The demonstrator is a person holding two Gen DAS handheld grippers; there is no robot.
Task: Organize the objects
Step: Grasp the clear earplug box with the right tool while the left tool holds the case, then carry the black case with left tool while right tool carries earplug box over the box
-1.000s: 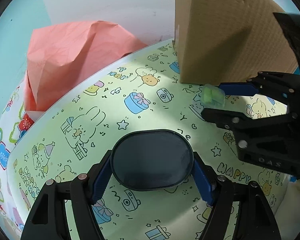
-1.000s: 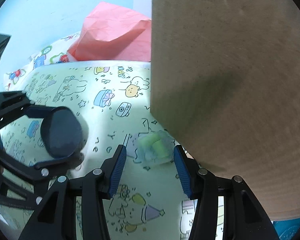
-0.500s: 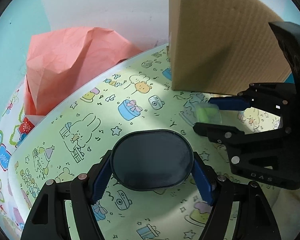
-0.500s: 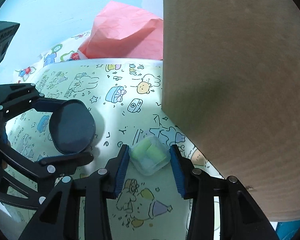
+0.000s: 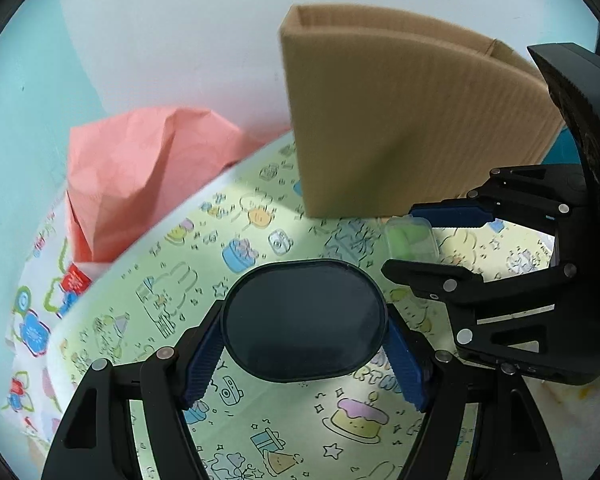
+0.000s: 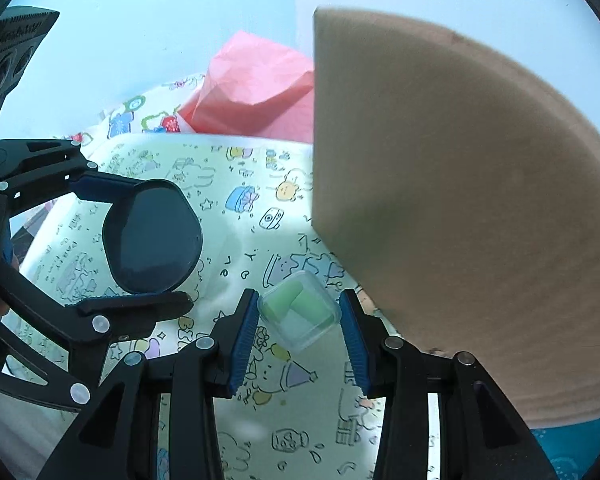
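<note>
Left tongs [image 5: 304,356] are clamped on a dark oval case [image 5: 304,320], both blue pads pressed on its ends, held flat and clear of the table. Right tongs [image 6: 298,332] have just been closing and now pinch a small clear box [image 6: 298,312] w/ green bits inside, caught corner to corner, also off the table afaict. Prob both are held up like this bc they're headed for the cardboard box [image 5: 400,120], which stands open-topped at the back right of the table, its wall right next to the right tongs.

Other stuff, left to right: cartoon-print paper [image 5: 32,328] at the far left edge, crumpled pink paper [image 5: 140,184] against the wall, then the birthday-print table cover [image 5: 260,220]. The cardboard wall is tall, so imo both need to go up and over the rim. The tongs are close together too, could bump.
</note>
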